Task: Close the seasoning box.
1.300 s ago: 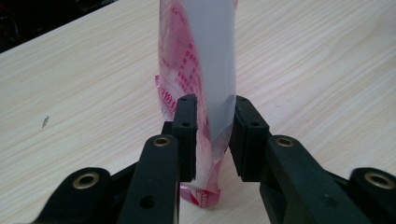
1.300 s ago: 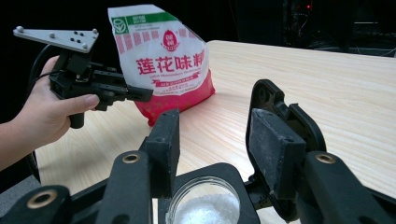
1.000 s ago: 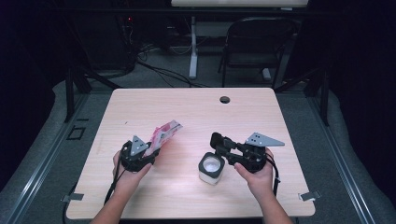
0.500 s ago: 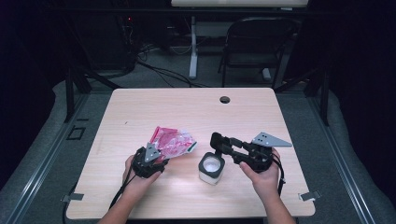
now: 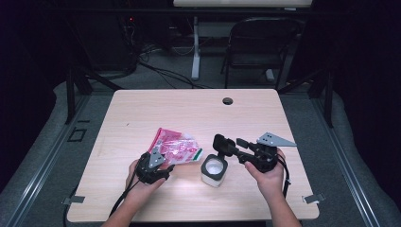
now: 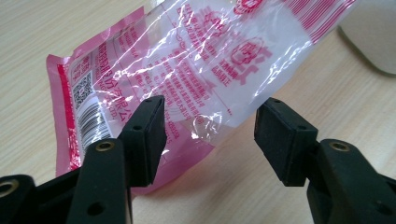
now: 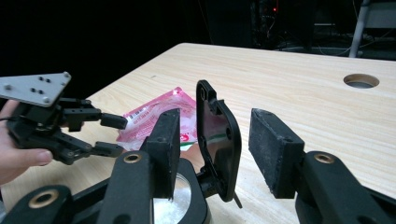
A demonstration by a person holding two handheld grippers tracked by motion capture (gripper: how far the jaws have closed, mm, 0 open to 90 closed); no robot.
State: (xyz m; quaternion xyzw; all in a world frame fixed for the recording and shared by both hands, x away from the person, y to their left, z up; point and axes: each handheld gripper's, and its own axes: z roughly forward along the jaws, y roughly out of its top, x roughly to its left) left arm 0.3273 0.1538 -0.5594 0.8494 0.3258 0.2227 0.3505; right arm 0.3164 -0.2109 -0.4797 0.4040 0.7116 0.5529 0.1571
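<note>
A pink and clear plastic packet (image 5: pixel 175 150) (image 6: pixel 187 60) lies flat on the wooden table (image 5: pixel 189 113). My left gripper (image 5: pixel 157 160) (image 6: pixel 210 140) sits at its near edge; its jaws have just been opening and now stand open, the packet's edge loose between the pads. A white container (image 5: pixel 213 171) stands beside the packet with its black flip lid (image 7: pixel 218 135) raised. My right gripper (image 5: pixel 231 145) (image 7: pixel 217 140) is open around that upright lid, with a gap showing at the right pad. In the right gripper view the left gripper (image 7: pixel 112 135) shows by the packet (image 7: pixel 154 114).
A round cable hole (image 5: pixel 228 100) (image 7: pixel 359 80) is in the table's far edge. A folding chair (image 5: pixel 262 42) and desk legs stand beyond the table in the dark. Bare wood lies to the left and at the back of the table.
The packet, held up and tilted a second ago, now lies flat on the table. My left gripper has moved right and toward the person and opened. The right gripper has stayed put.
</note>
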